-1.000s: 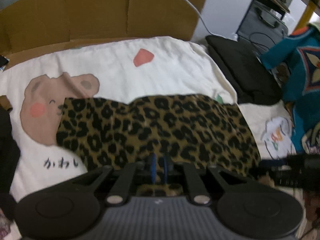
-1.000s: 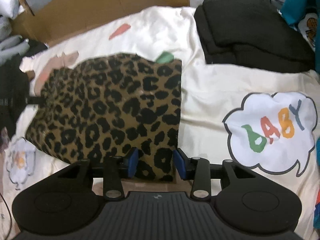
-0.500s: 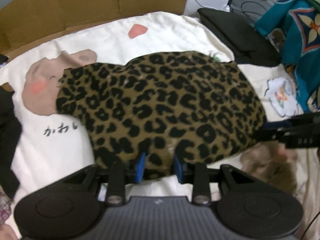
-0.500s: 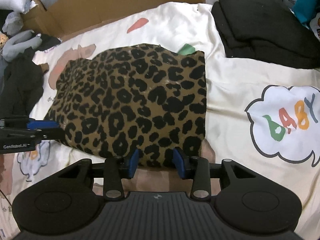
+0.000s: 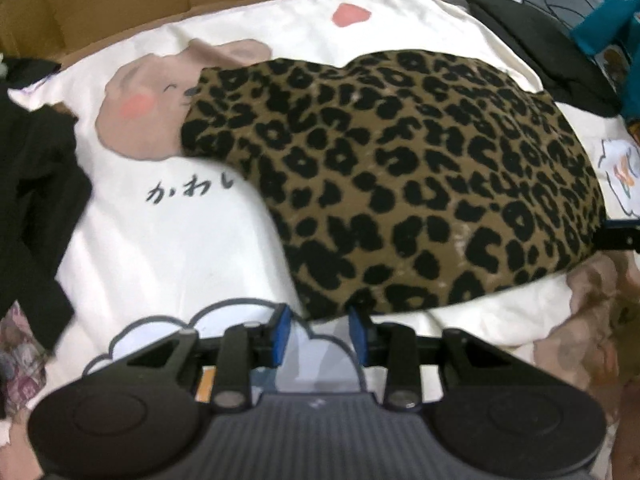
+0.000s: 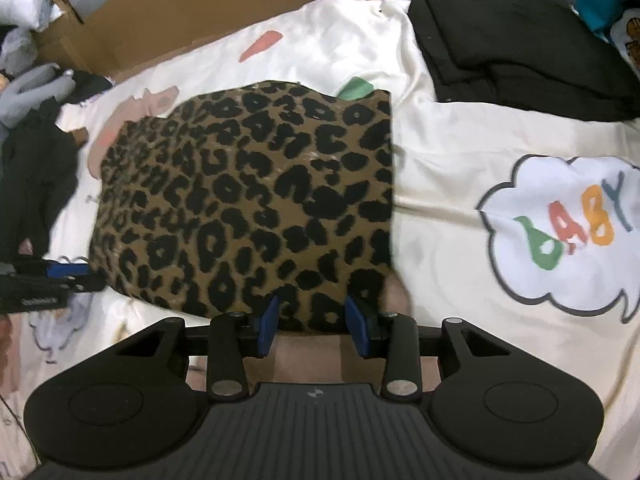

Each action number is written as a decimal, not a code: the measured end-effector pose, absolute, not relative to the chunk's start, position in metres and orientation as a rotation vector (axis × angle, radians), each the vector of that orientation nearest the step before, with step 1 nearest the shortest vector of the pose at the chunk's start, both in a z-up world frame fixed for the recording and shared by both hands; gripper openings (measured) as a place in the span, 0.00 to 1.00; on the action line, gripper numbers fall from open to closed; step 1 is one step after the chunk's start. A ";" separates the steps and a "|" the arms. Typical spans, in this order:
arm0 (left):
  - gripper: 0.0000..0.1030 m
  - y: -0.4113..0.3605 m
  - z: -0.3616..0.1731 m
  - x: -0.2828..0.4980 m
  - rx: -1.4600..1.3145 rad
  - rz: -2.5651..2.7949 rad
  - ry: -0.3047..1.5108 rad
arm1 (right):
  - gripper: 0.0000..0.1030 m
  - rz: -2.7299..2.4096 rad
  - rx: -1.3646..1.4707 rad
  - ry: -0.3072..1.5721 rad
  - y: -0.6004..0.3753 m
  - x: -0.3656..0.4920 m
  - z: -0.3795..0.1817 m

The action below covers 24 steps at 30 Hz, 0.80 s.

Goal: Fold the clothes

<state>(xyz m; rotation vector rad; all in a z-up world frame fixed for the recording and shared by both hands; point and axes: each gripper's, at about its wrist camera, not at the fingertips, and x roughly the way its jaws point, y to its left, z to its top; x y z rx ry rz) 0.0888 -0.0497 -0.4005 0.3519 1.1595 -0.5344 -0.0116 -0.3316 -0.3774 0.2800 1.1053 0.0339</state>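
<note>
While both grippers sit spread, leopard-print garment [image 5: 416, 172] lies folded mid-frame on cream blanket [image 5: 160, 240].
L gripper [image 5: 319, 334] & R gripper [image 6: 313, 325]: jaws apart at garment's near edge, pinching nothing; black clothes stack [image 6: 520, 40] upper right.

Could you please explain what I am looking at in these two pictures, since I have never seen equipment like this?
There is no robot arm here. A person holds a two-finger gripper in each hand, and each gripper carries a wide-angle camera looking forward along its fingers. One picture comes from the left gripper, the other from the right gripper; the black shape with blue pads at the bottom of each is that gripper itself.

Both look down on a cream blanket printed with cartoons, including a bear and a "BABY" cloud. On it lies a leopard-print garment, already folded to a compact shape. Nearby sit a stack of black clothes and brown cardboard at the far edge.

Nothing is held: both grippers are open, sitting at the garment's near edge. Each gripper also shows at the side of the other's picture.
</note>
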 end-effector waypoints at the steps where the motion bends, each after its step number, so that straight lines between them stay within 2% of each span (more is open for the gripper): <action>1: 0.35 -0.048 -0.398 0.089 0.354 -0.529 1.161 | 0.43 0.006 0.285 1.121 -0.335 -0.012 -0.378; 9: 0.33 -0.025 -0.376 0.097 0.193 -0.539 1.156 | 0.43 -0.022 0.546 1.092 -0.359 -0.029 -0.382; 20: 0.36 -0.029 -0.391 0.099 0.073 -0.552 1.174 | 0.42 -0.040 0.882 1.034 -0.374 -0.036 -0.410; 21: 0.36 -0.029 -0.396 0.101 0.064 -0.553 1.177 | 0.38 -0.047 0.902 1.030 -0.376 -0.036 -0.413; 23: 0.37 -0.027 -0.403 0.102 0.045 -0.556 1.185 | 0.21 -0.058 0.944 1.027 -0.379 -0.036 -0.418; 24: 0.35 -0.027 -0.406 0.102 0.035 -0.558 1.188 | 0.18 -0.061 0.960 1.026 -0.380 -0.036 -0.419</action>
